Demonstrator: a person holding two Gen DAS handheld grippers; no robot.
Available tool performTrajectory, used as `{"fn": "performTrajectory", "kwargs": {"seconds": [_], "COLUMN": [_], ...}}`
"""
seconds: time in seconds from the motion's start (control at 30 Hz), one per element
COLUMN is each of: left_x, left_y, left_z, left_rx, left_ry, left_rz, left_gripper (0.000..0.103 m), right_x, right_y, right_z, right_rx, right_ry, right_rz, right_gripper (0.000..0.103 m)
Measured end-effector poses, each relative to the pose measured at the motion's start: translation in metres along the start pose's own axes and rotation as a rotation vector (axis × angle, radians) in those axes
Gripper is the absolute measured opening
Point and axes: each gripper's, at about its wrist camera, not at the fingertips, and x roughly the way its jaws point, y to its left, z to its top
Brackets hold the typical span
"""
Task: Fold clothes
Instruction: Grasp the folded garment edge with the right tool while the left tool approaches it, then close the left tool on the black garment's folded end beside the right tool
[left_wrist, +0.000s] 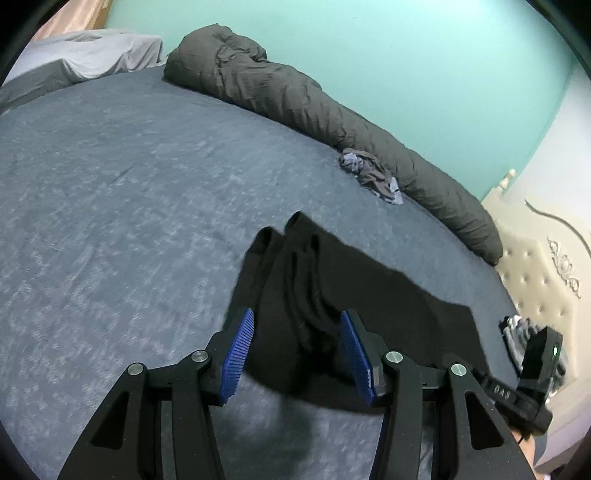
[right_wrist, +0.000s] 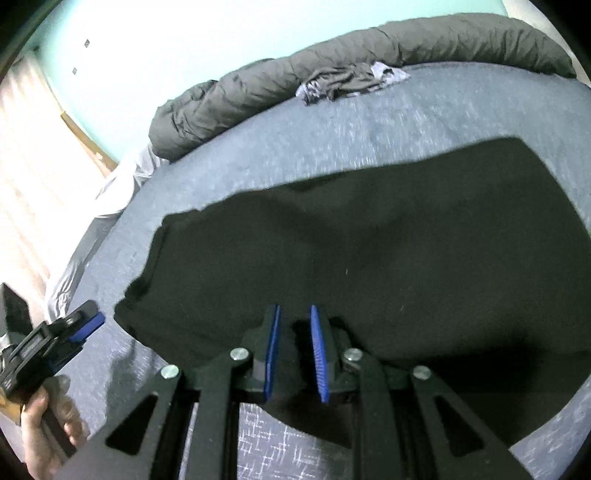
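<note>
A black garment (left_wrist: 369, 280) lies spread on the blue-grey bed (left_wrist: 110, 184). Its left end is bunched into long folds. My left gripper (left_wrist: 297, 314) is open, its blue pads (left_wrist: 240, 343) wide apart on either side of that bunch. In the right wrist view the garment (right_wrist: 369, 240) fills the middle as a broad flat panel. My right gripper (right_wrist: 294, 308) is at its near edge, pads close together with black cloth pinched between them. The left gripper (right_wrist: 88, 325) shows at the left edge, held by a hand (right_wrist: 44, 424). The right gripper's body (left_wrist: 539, 354) shows at the far right.
A rolled grey duvet (left_wrist: 295, 96) runs along the bed's far side against the teal wall. A small crumpled pile of grey and lilac clothes (left_wrist: 373, 173) lies beside it. A cream tufted headboard (left_wrist: 535, 269) is at the right, light bedding (left_wrist: 92, 55) at the far left.
</note>
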Motion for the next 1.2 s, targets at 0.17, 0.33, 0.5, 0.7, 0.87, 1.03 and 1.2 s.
{"fn": "performTrajectory", "kwargs": {"seconds": [0.17, 0.33, 0.5, 0.7, 0.87, 1.03, 1.2], "left_x": [0.023, 0.037, 0.033, 0.026, 0.027, 0.028, 0.029], "left_y": [-0.019, -0.020, -0.018, -0.016, -0.011, -0.006, -0.001], "left_z": [0.006, 0.002, 0.000, -0.003, -0.005, -0.008, -0.010], "left_rx": [0.043, 0.051, 0.071, 0.086, 0.071, 0.055, 0.040], "left_ry": [0.015, 0.051, 0.055, 0.057, 0.068, 0.078, 0.088], "left_rz": [0.029, 0.033, 0.033, 0.026, 0.019, 0.011, 0.004], "left_gripper": [0.053, 0.032, 0.016, 0.010, 0.010, 0.010, 0.010], "right_x": [-0.004, -0.006, -0.009, -0.002, 0.025, 0.045, 0.065], "right_y": [-0.005, -0.015, -0.022, -0.023, -0.021, -0.015, -0.001], "right_z": [0.007, 0.014, 0.029, 0.061, 0.094, 0.099, 0.091], "right_rx": [-0.005, 0.008, 0.002, -0.038, -0.092, -0.102, -0.103], "right_ry": [-0.001, 0.012, 0.004, -0.002, 0.052, 0.087, 0.112], "right_rz": [0.012, 0.017, 0.003, -0.015, -0.085, -0.100, -0.112], "right_gripper": [0.017, 0.018, 0.020, 0.035, 0.046, 0.047, 0.021]}}
